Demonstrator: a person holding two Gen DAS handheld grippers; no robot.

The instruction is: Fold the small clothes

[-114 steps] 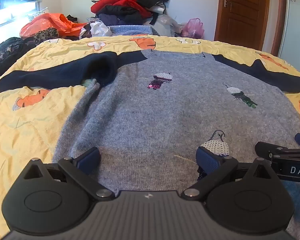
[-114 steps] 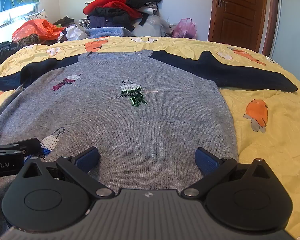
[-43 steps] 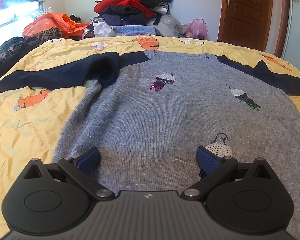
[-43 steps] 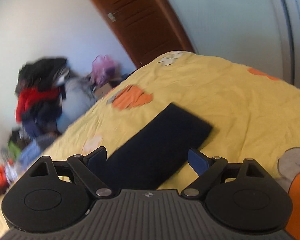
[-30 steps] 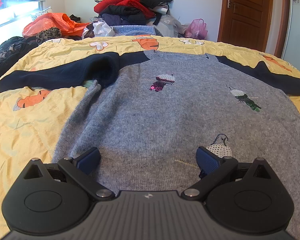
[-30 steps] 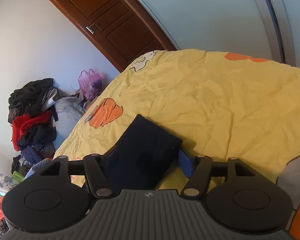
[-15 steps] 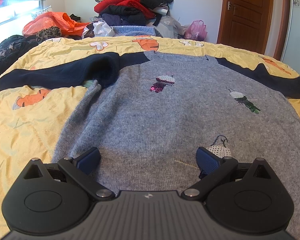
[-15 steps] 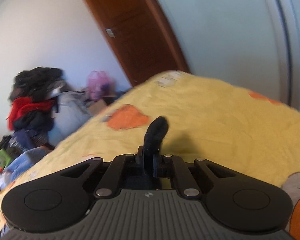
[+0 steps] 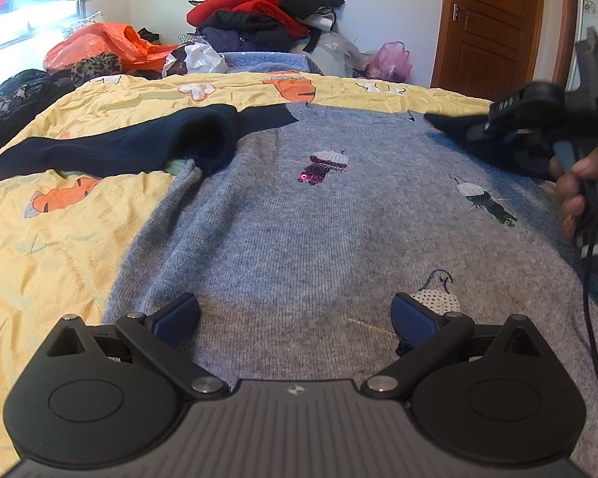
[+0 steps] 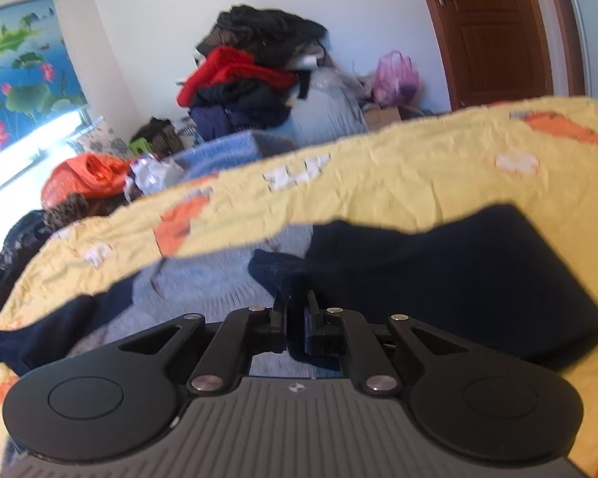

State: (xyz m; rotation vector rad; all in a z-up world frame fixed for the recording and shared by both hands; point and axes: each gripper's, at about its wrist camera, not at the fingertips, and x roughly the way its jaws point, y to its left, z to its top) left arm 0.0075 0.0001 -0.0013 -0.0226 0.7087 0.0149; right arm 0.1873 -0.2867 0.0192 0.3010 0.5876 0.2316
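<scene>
A grey sweater (image 9: 339, 231) with navy sleeves lies flat on the yellow bedspread (image 9: 52, 239). Its left navy sleeve (image 9: 111, 147) stretches out to the left. My left gripper (image 9: 295, 314) is open and empty, low over the sweater's hem. My right gripper (image 10: 295, 318) is shut on the cuff of the right navy sleeve (image 10: 458, 279) and holds it lifted, folded back over the sweater's right shoulder. It also shows in the left wrist view (image 9: 478, 131), held by a hand at the right edge.
A heap of red, black and blue clothes (image 9: 259, 12) stands behind the bed. An orange bag (image 9: 99, 44) and dark clothes lie at the back left. A brown door (image 9: 494, 24) is at the back right.
My right gripper has closed on the right sleeve's cuff, lifted it and carried it left over the sweater. The left gripper has stayed still and open.
</scene>
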